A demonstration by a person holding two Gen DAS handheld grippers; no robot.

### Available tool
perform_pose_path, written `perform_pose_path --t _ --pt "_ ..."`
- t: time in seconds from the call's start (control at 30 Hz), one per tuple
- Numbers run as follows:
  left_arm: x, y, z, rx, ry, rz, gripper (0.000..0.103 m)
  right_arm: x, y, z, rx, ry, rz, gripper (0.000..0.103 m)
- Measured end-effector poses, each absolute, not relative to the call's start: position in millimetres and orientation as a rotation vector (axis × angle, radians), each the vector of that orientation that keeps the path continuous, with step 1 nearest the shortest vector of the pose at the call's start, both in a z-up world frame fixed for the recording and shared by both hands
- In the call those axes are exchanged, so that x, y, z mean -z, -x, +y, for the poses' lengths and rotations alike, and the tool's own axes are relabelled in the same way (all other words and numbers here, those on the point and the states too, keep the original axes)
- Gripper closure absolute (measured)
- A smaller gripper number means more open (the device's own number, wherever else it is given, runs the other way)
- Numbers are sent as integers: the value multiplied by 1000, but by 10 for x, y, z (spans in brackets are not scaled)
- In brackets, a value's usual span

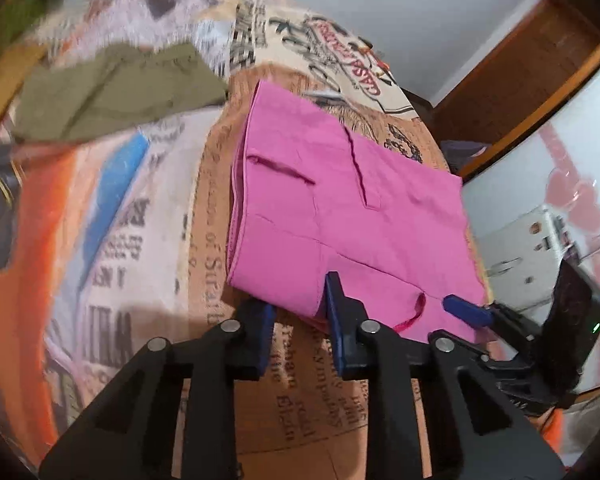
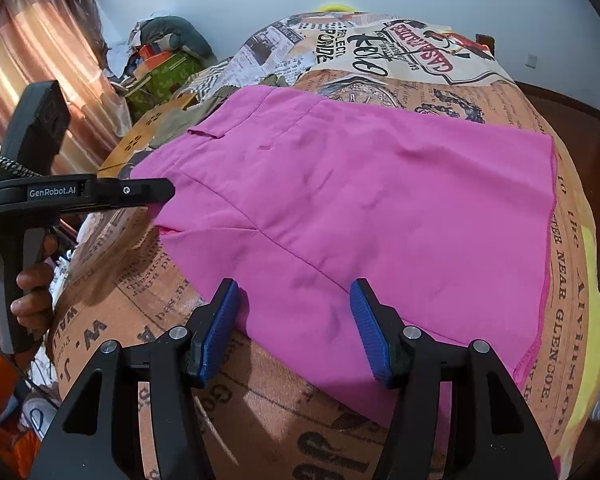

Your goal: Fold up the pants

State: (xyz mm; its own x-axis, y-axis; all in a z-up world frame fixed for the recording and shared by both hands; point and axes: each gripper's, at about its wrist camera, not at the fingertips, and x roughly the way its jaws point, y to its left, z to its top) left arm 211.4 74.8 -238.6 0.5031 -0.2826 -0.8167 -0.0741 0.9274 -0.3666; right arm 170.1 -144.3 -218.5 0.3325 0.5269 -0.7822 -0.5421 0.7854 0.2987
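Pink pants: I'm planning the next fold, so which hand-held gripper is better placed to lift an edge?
Probably left: the left hand-held gripper has its pads at the pants' near edge. The right stands open over the cloth.

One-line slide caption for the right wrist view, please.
Open right gripper straddles the near edge of pink pants on a newsprint bedspread.

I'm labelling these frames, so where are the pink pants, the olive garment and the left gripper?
pink pants (image 2: 360, 208): right wrist view, flat middle of the fabric.
olive garment (image 1: 112, 92): left wrist view, centre of the crumpled cloth.
left gripper (image 1: 300, 312): left wrist view, midway between its blue fingers, at the pants' near edge.
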Motion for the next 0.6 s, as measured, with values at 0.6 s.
perform_pose_path --t 0.6 --pt "1787 -1211 933 -98 10 804 91 1968 -1723 -672 -894 131 1044 49"
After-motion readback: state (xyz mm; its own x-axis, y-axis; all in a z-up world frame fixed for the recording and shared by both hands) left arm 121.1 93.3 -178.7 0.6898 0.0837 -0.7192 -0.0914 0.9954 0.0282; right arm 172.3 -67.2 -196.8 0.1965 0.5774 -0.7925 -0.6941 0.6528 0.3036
